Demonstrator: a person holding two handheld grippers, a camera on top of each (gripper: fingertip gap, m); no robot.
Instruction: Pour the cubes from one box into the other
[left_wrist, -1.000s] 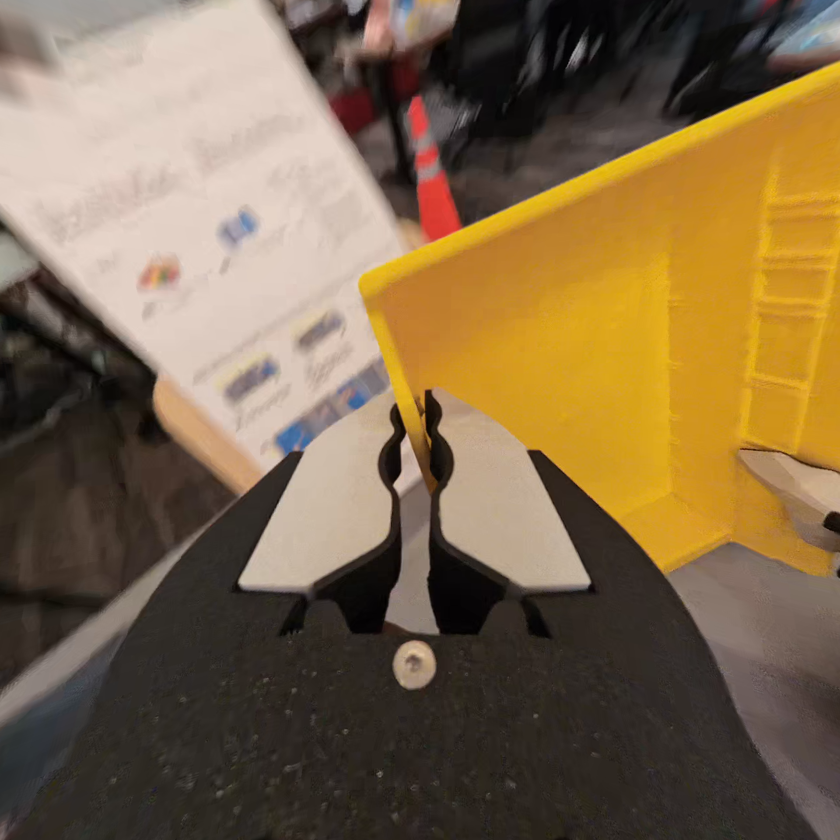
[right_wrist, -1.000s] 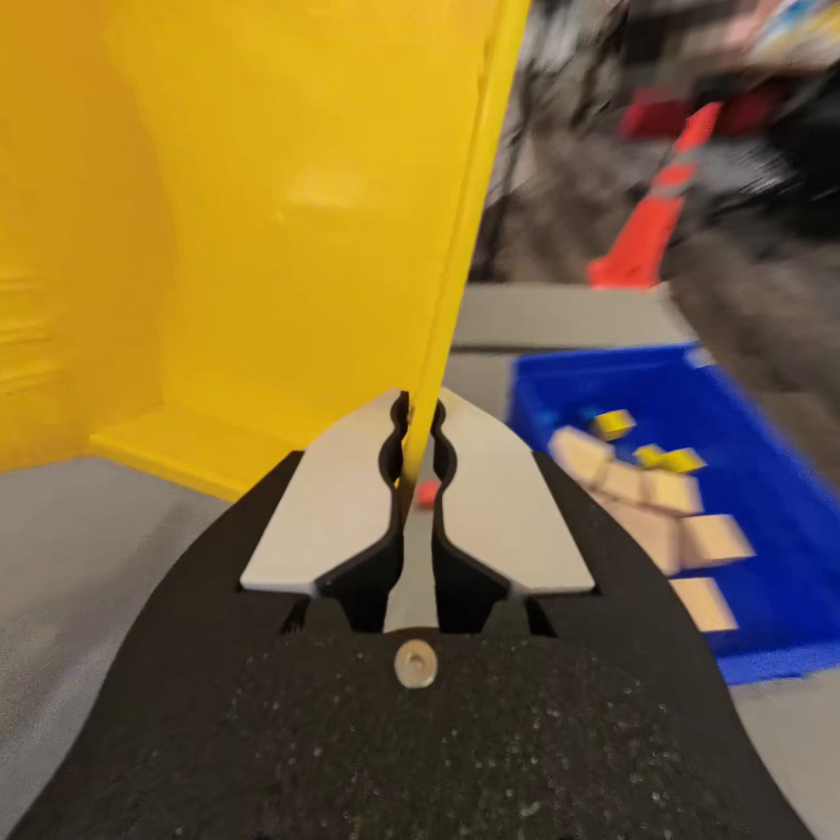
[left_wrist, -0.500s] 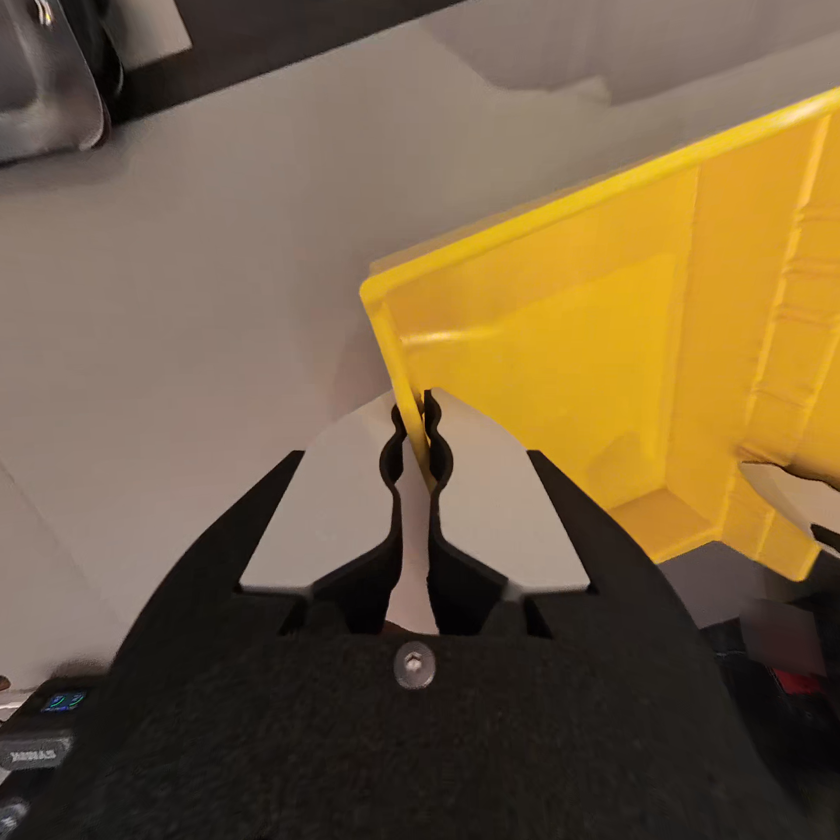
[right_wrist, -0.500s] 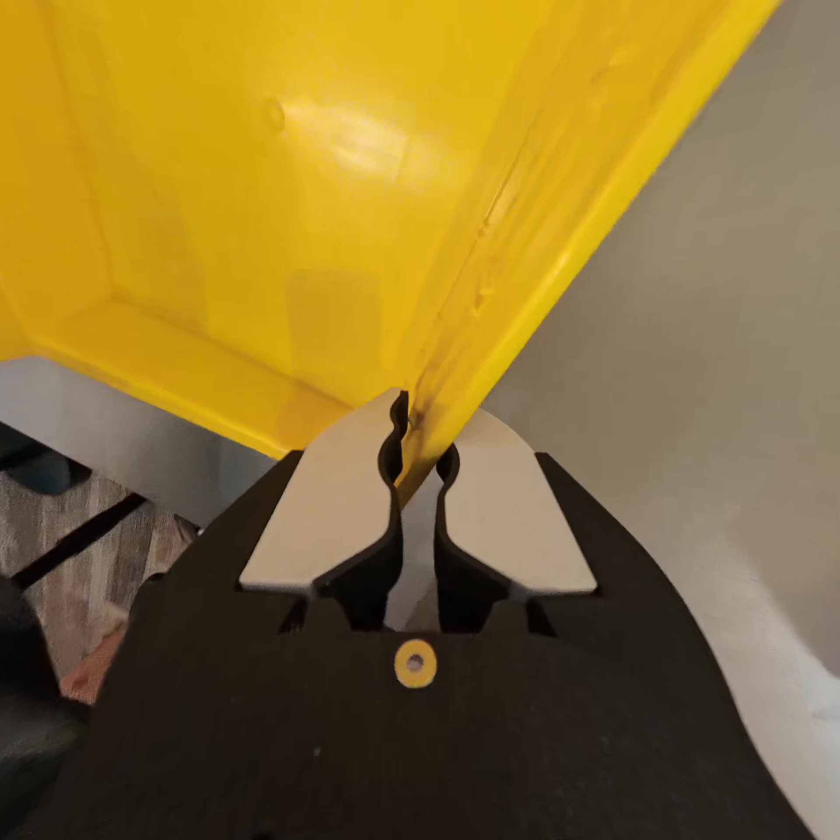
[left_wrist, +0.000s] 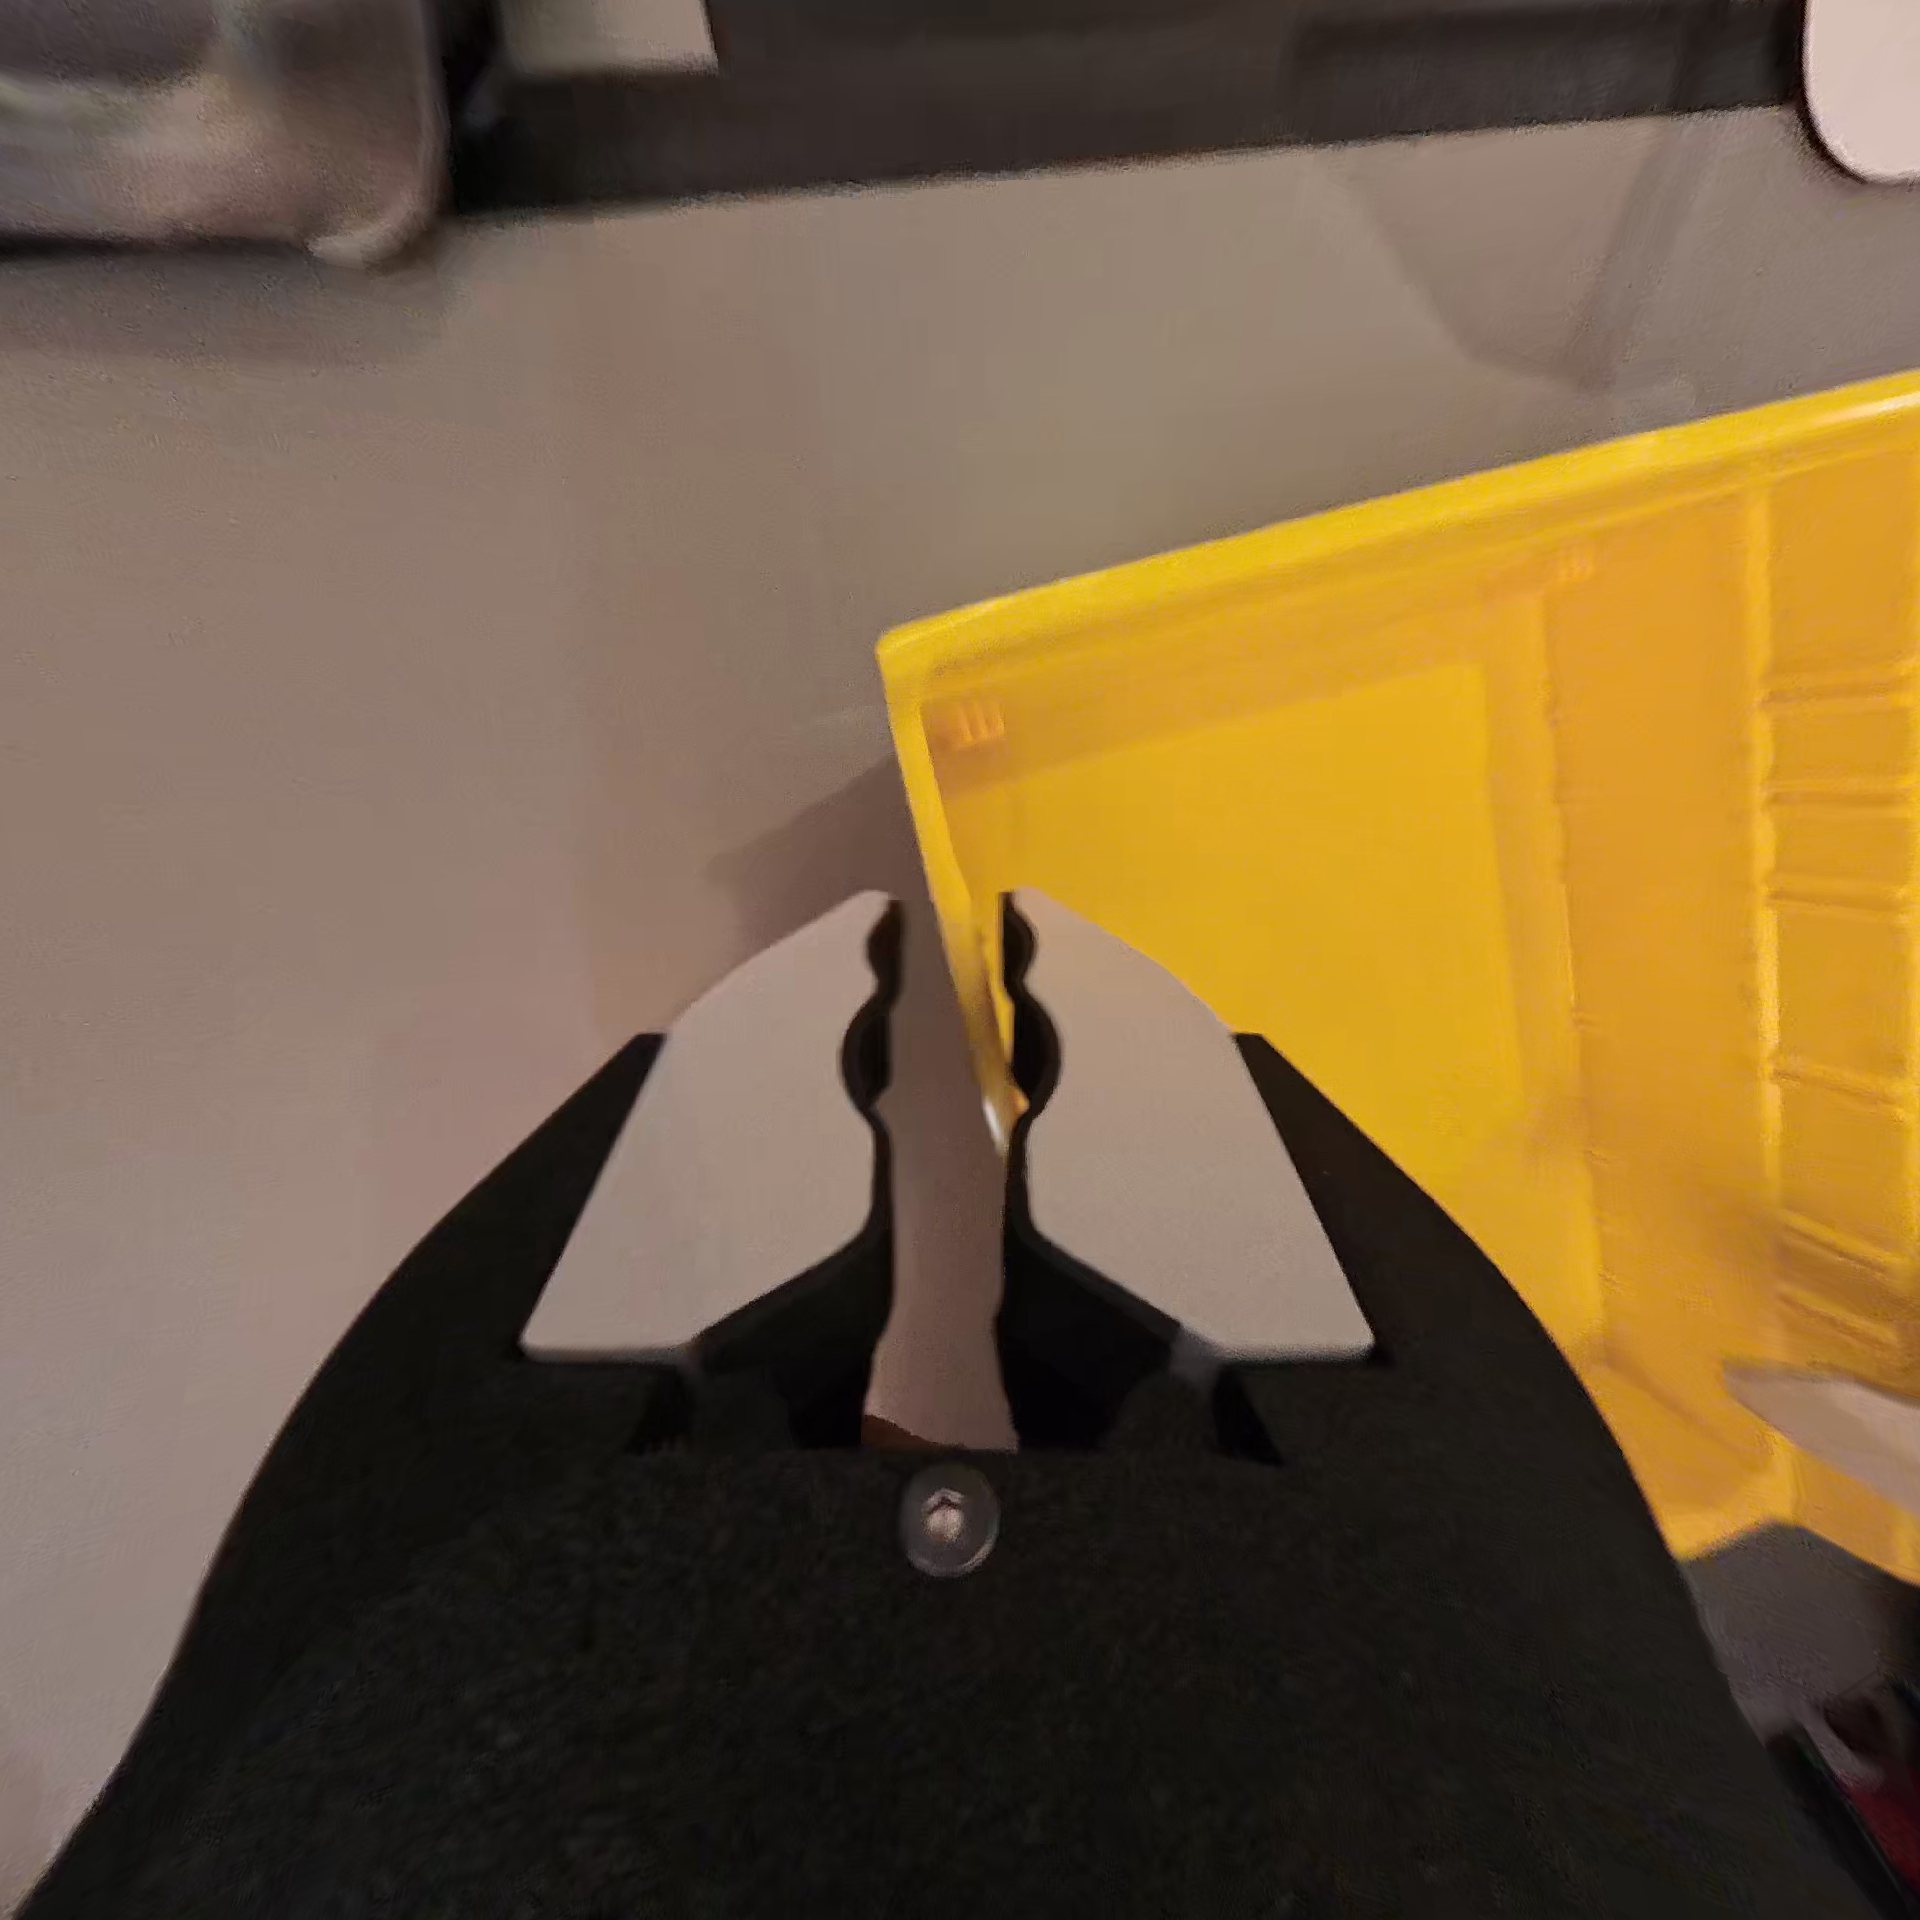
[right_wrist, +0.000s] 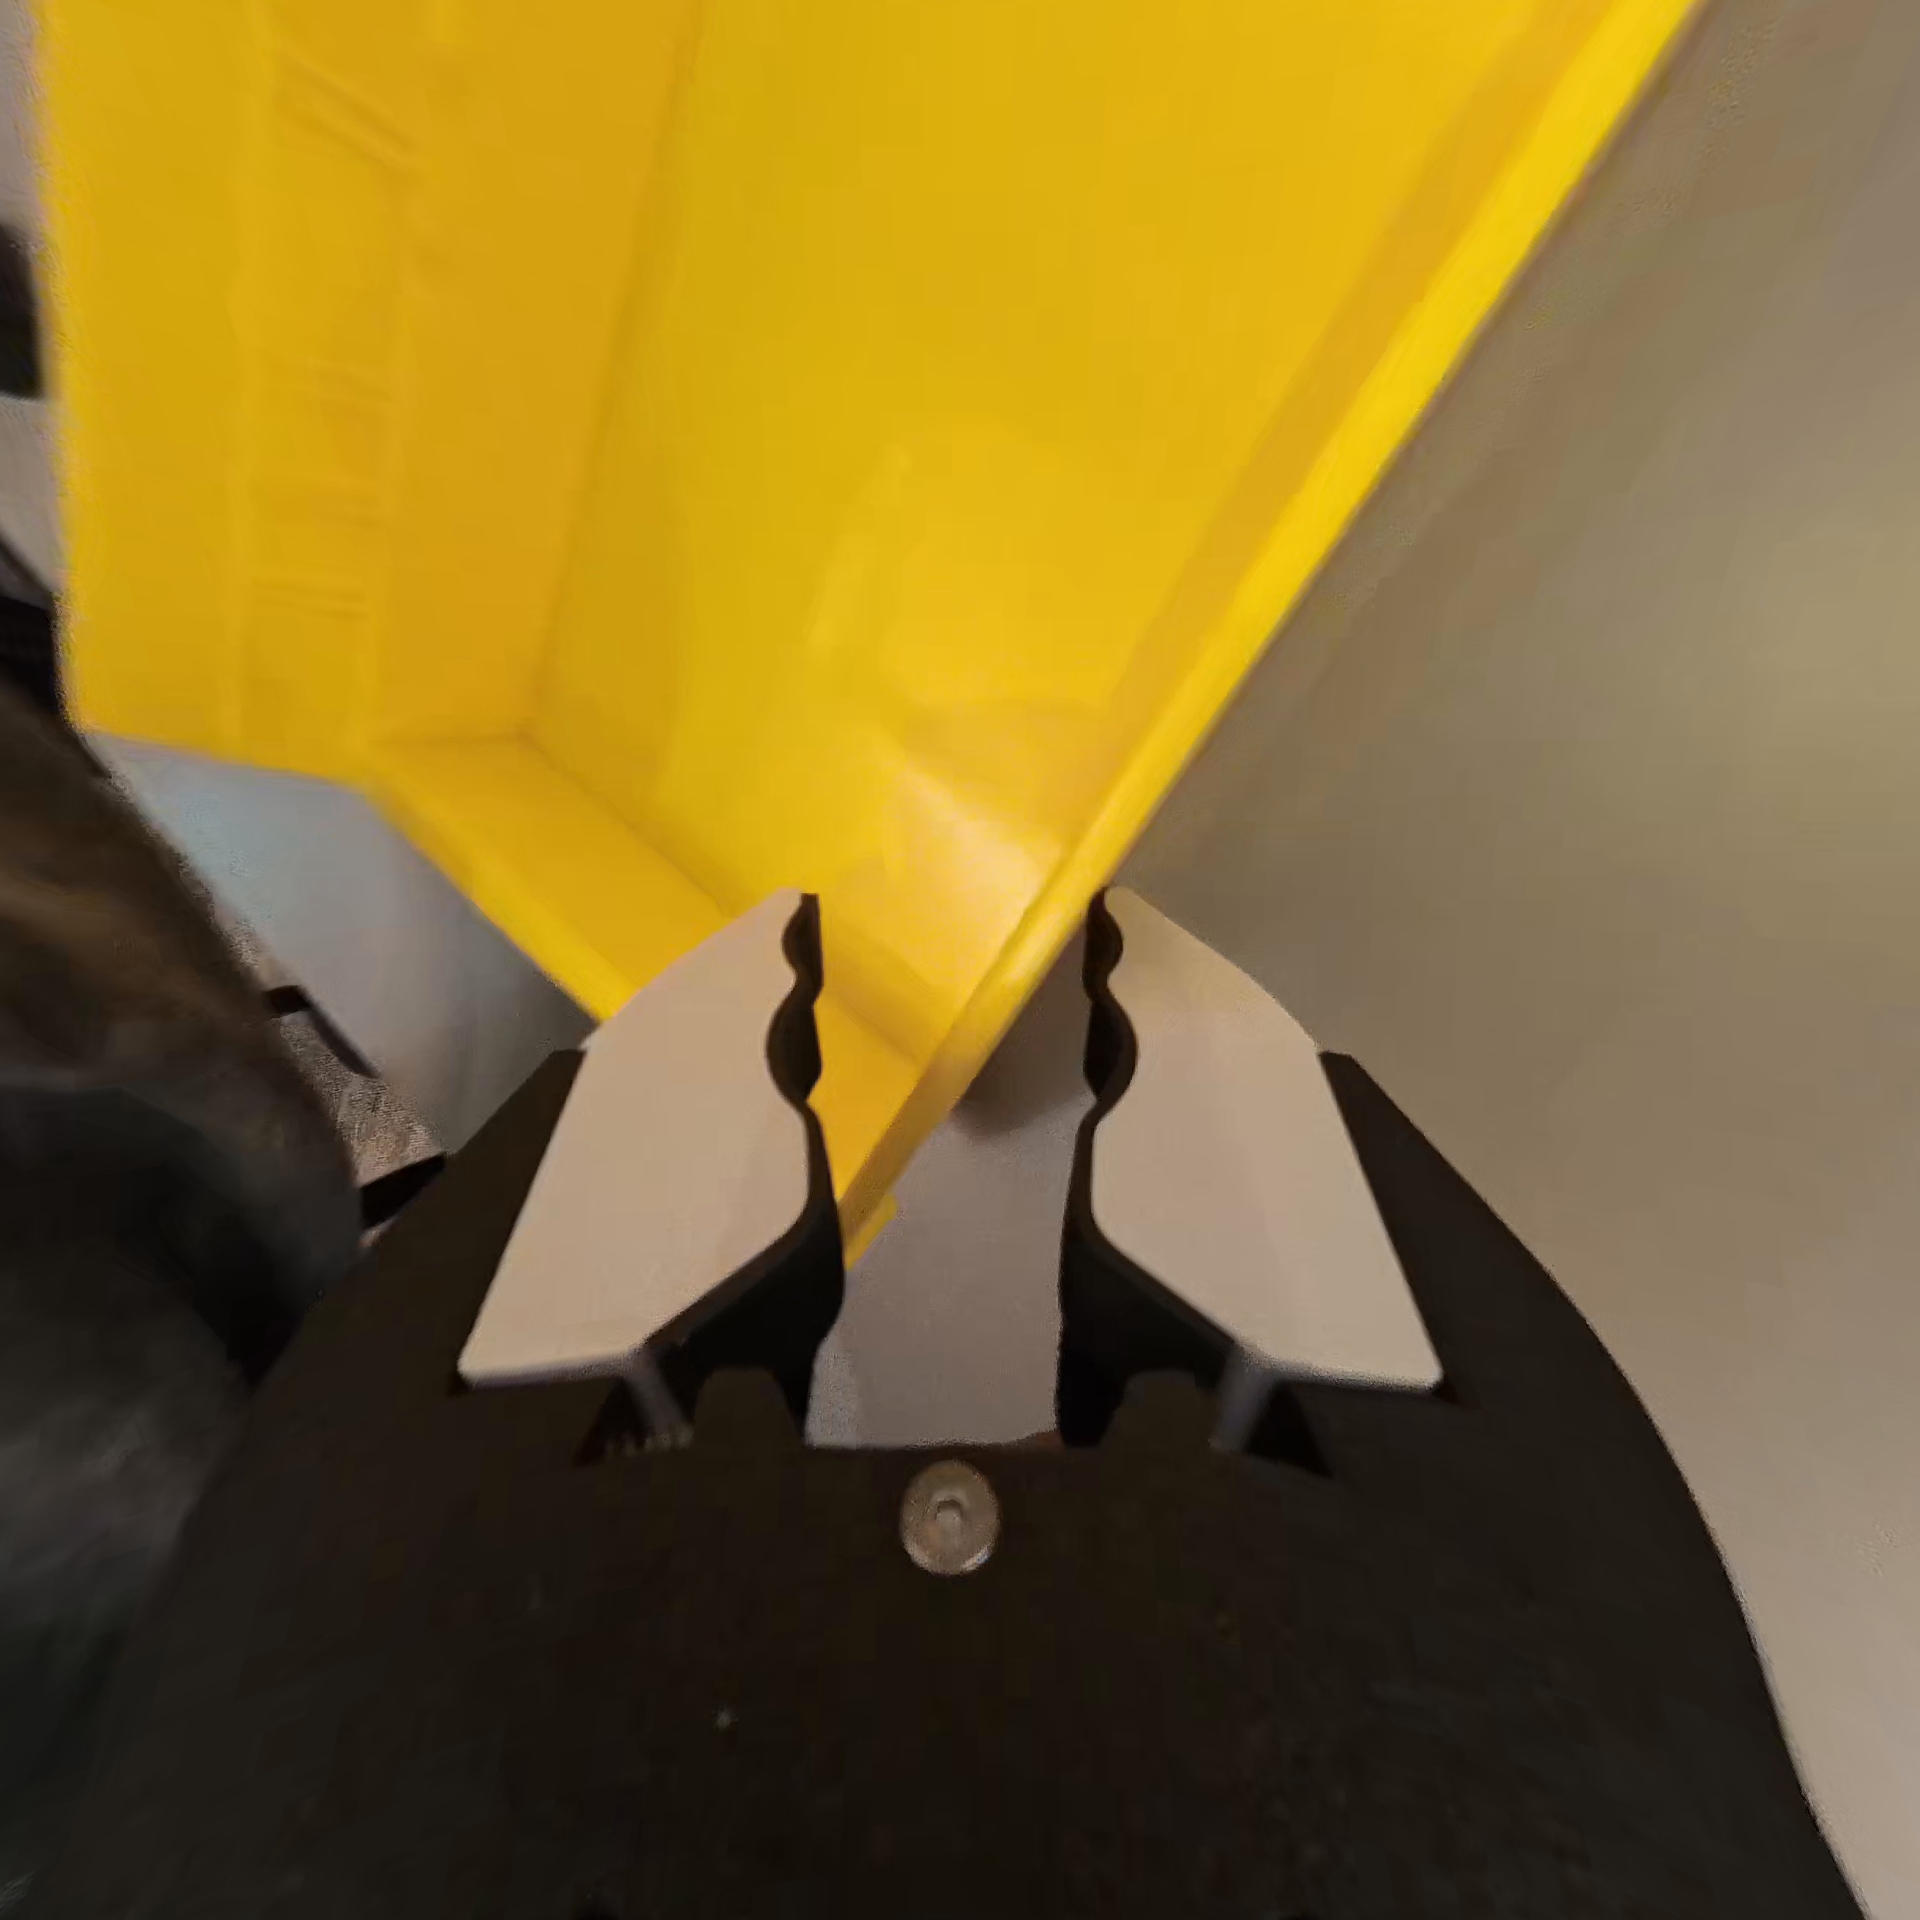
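The yellow box (left_wrist: 1299, 883) stands on the grey table (left_wrist: 416, 623), and the part of its inside that I see is empty. My left gripper (left_wrist: 948, 904) is open around the box's left wall: the wall lies against the right pad and a gap shows at the left pad. My right gripper (right_wrist: 951, 899) is wide open around the opposite wall of the yellow box (right_wrist: 831, 416), with neither pad pressing on it. One of its fingertips (left_wrist: 1839, 1434) shows at the box's far side in the left wrist view. The other box and the cubes are out of view.
The table's far edge runs along the top of the left wrist view, with a dark band behind it. A silvery object (left_wrist: 208, 135) lies beyond it at the upper left. Bare grey table (right_wrist: 1558, 727) lies right of the box. A dark blurred shape (right_wrist: 125, 1143) is at the left.
Both grippers were shut on the yellow box's side walls and have now opened. The box came down from a raised tilt beside the blue box onto the table.
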